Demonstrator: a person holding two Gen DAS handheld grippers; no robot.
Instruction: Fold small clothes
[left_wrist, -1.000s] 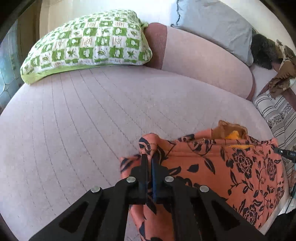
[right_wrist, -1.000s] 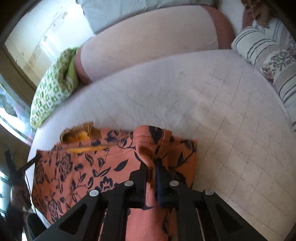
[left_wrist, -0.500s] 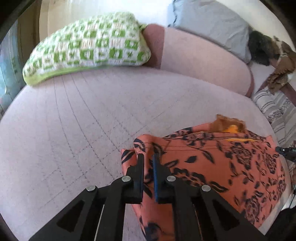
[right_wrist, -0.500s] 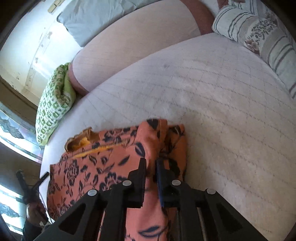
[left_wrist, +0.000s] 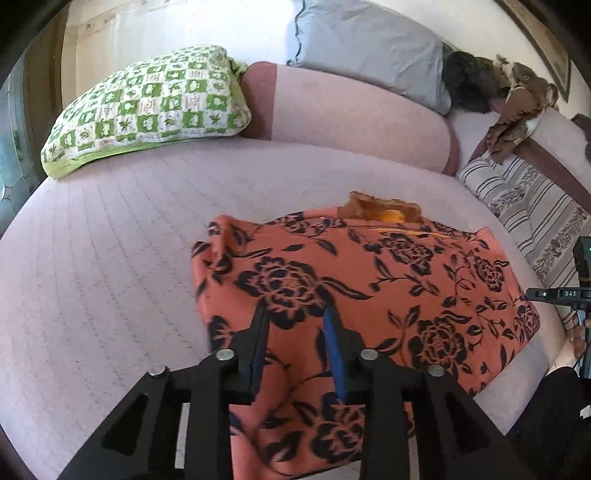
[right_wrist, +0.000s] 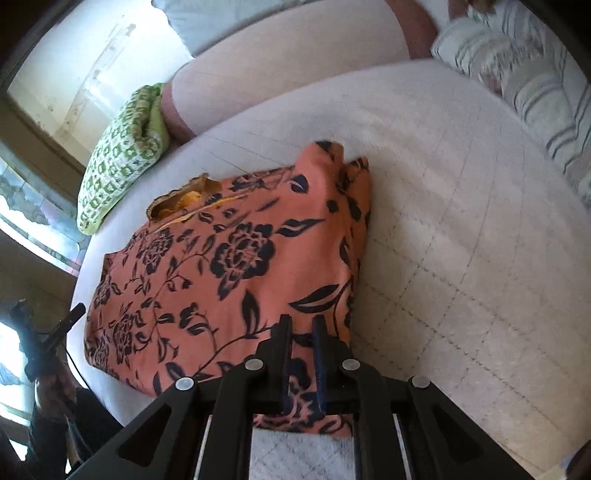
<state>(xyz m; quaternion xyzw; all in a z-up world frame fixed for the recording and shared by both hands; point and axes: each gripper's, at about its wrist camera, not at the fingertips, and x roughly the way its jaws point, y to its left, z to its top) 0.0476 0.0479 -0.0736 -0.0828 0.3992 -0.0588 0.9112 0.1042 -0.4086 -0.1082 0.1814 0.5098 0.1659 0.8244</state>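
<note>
- An orange garment (left_wrist: 369, 288) printed with dark flowers lies on a bed (left_wrist: 110, 258), near the edge closest to the cameras. It lies doubled over itself, its upper layer fairly flat and roughly rectangular; this looks like a fold just laid.
- At its far edge a brownish-yellow inner patch (left_wrist: 380, 208) shows, likely the neckline or lining.
- The far left corner, seen from the left wrist, is bunched and slightly lifted; the far right corner is rumpled too.
- The left gripper (left_wrist: 295, 325) hangs over the near part of the garment. Its jaws are opening, standing clearly apart, with cloth beneath them but nothing pinched; this reads as letting the folded edge go.
- The right gripper (right_wrist: 302, 326) sits at the near right edge of the garment. Its jaws are almost closed, with only a narrow slot between them. Patterned cloth shows in that slot, so it seems to be pinching the edge, probably to keep that side from slipping.
- In the right wrist view, the person's hand (right_wrist: 55, 384) holding the other handle shows at the left edge.
- Beyond the garment the pale quilted bedcover is bare up to a long pink bolster (left_wrist: 351, 118).
- A green and white checked pillow (left_wrist: 147, 107) rests at the far left, a grey pillow (left_wrist: 369, 44) behind the bolster, and a striped cushion (left_wrist: 524, 214) to the right.
</note>
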